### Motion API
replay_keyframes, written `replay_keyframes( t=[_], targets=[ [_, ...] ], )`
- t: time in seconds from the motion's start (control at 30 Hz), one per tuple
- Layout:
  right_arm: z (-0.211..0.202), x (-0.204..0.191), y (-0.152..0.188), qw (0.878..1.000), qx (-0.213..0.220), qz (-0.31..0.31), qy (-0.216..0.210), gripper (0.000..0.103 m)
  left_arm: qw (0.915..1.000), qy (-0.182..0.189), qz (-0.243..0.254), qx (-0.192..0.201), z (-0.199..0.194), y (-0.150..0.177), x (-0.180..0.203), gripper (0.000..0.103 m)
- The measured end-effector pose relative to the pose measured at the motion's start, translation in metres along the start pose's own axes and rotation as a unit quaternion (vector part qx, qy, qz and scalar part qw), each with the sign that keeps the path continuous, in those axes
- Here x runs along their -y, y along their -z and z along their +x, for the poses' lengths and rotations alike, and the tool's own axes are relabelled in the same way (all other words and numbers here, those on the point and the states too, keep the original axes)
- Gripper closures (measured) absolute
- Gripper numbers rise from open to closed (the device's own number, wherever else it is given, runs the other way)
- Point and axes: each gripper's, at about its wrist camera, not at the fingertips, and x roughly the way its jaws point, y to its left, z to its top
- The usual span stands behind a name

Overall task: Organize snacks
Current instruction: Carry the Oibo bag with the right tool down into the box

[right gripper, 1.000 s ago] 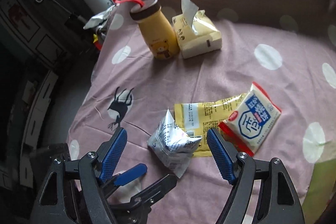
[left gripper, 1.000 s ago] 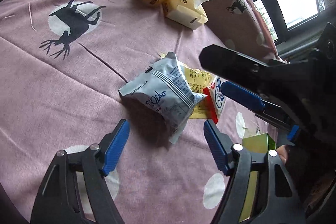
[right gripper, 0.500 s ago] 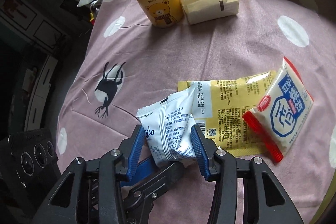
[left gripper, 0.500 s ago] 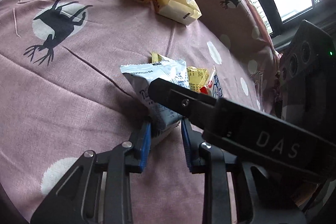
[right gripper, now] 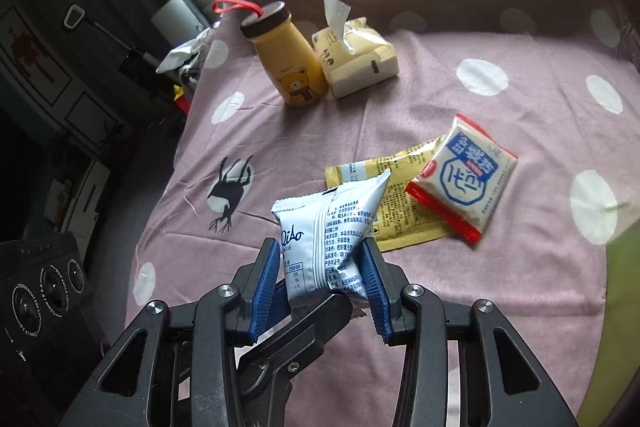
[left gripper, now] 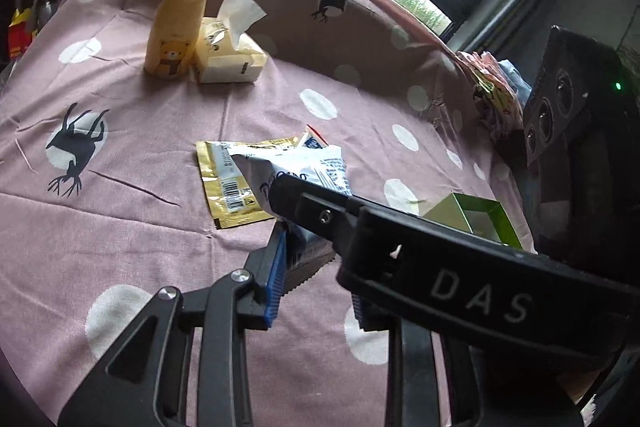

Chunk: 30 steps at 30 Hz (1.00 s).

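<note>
A worktop (right gripper: pixel 460 99) covered in a mauve cloth with white dots and black deer silhouettes fills both views, its far edge rising into a padded rim below windows. Near the far left corner stands a yellow bear-printed bottle (right gripper: pixel 294 63) with a brown cap and red loop, touching a soft tissue pack (right gripper: pixel 360 63) on its right with one tissue sticking up. At the near right edge sits an open green box (left gripper: pixel 476 219), partly hidden. Around the middle of the worktop lies a flat yellow sachet (right gripper: pixel 400 203), and a white snack packet with red ends (right gripper: pixel 466 179) rests overlapping its right end. Nearer the camera, a silvery-white snack packet (right gripper: pixel 332 239) printed with blue lettering is lifted clear of the cloth, just in front of the yellow sachet. The right claw (right gripper: pixel 326 281) has just been closing and now grips this packet by its lower part, one blue pad pressed on each side, the packet standing upright between them. The left claw (left gripper: pixel 316 263) has likewise just been closing and is clenched almost fully onto the packet's crimped end; its right finger is hidden behind the black body of the right claw, which crosses the left wrist view.
</note>
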Motion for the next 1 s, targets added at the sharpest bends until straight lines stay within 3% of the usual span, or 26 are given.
replay_keyframes(
  t=[0.23, 0.47, 0.63, 0.83, 1.0],
  targets=[
    [-0.041, 0.023, 0.026, 0.998, 0.049, 0.042, 0.021, 0.058, 0.9972, 0.032, 0.067, -0.004, -0.001, 0.015, 0.035, 0.076],
    [-0.059, 0.041, 0.033, 0.996, 0.06, 0.057, -0.024, 0.057, 0.9938, 0.058, 0.092, 0.021, -0.012, 0.019, 0.053, 0.076],
    [-0.082, 0.055, 0.036, 0.994, 0.08, 0.066, -0.016, 0.056, 0.99, 0.067, 0.122, 0.021, -0.007, 0.018, 0.084, 0.076],
    [-0.124, 0.087, 0.041, 0.986, 0.129, 0.108, -0.003, 0.056, 0.9793, 0.108, 0.17, 0.015, 0.005, 0.013, 0.13, 0.075],
    [-0.152, 0.12, 0.049, 0.976, 0.163, 0.146, 0.027, 0.055, 0.968, 0.148, 0.202, -0.014, 0.032, 0.015, 0.167, 0.075]
  ],
)
